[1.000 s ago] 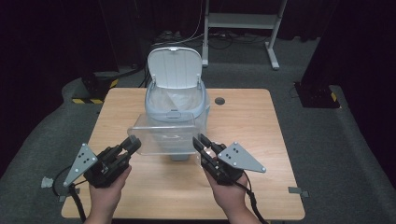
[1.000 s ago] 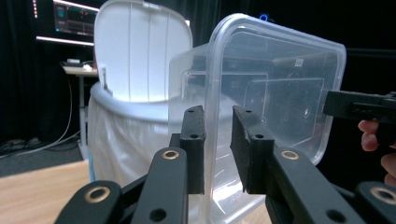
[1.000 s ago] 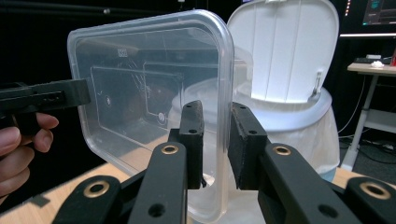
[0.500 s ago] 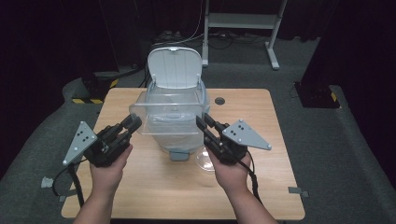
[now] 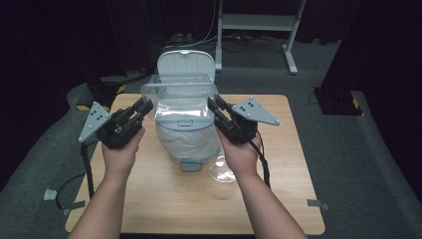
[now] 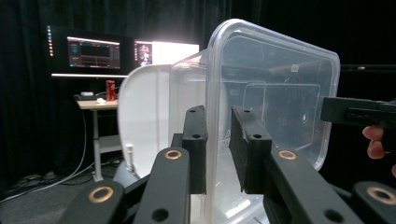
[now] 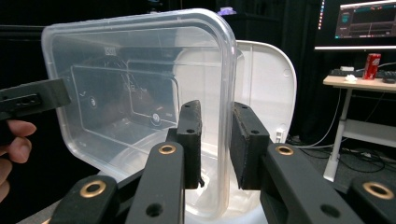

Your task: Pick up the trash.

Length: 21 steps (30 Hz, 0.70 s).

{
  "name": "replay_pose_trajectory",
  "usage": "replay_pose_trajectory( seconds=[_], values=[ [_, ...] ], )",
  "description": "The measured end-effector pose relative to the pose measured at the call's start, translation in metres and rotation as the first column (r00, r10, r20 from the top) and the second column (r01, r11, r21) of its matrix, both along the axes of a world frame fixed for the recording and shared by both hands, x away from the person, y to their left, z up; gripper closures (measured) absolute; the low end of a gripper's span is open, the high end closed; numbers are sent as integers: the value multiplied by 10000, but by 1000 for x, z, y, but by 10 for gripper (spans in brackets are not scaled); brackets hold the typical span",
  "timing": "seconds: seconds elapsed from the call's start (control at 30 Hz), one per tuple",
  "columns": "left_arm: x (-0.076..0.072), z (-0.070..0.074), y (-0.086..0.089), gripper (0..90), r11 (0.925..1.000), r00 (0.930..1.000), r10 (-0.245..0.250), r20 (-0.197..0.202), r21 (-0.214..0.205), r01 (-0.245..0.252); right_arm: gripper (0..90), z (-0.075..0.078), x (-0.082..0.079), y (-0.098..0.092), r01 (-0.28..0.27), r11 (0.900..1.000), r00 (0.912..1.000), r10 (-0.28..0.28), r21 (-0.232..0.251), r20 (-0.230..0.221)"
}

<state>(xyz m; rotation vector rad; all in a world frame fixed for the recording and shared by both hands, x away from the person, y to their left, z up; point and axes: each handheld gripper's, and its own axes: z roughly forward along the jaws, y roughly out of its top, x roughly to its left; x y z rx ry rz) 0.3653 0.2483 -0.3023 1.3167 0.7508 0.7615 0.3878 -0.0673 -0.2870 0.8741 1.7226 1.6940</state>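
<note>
Clear plastic container (image 5: 180, 94) lifted off desk (image 5: 278, 199), tilted over white lidded bin (image 5: 186, 142). Left hand-held gripper (image 5: 144, 105) clamps container's left rim; right hand-held gripper (image 5: 214, 103) clamps right rim, one pad (image 7: 190, 122) inside wall, one outside. Small clear lid (image 5: 222, 170) lies on desk beside bin.

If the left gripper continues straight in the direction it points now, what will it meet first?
Its fingers already straddle the clear container rim. Straight on, the left gripper would probably meet the right gripper at the opposite rim, though depth is uncertain.
</note>
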Motion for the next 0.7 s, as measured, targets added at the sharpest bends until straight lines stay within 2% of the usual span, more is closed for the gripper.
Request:
replay_pose_trajectory(
  seconds=[0.23, 0.57, 0.63, 0.67, 0.7],
  values=[
    [19, 3, 2, 761, 9998, 9997, 220, -53, 42, -219, 737, 0, 29, 9, 180, 9998, 9995, -179, 51, -242],
    [25, 8, 8, 770, 9993, 9994, 355, -28, 107, -355, 716, -1, 46, 17, 89, 10000, 9992, -88, 34, -384],
    [28, 9, 7, 766, 9989, 9991, 429, -63, 193, -428, 694, -2, 50, 18, 122, 9999, 9986, -122, -1, -522],
    [30, 9, 6, 764, 9983, 9985, 532, -125, 252, -528, 664, -2, 51, 19, 184, 9998, 9979, -188, -57, -613],
    [32, 8, 6, 740, 9982, 9979, 573, -290, 166, -569, 598, -3, 53, 18, 306, 9995, 9967, -313, -102, -746]
  ],
)
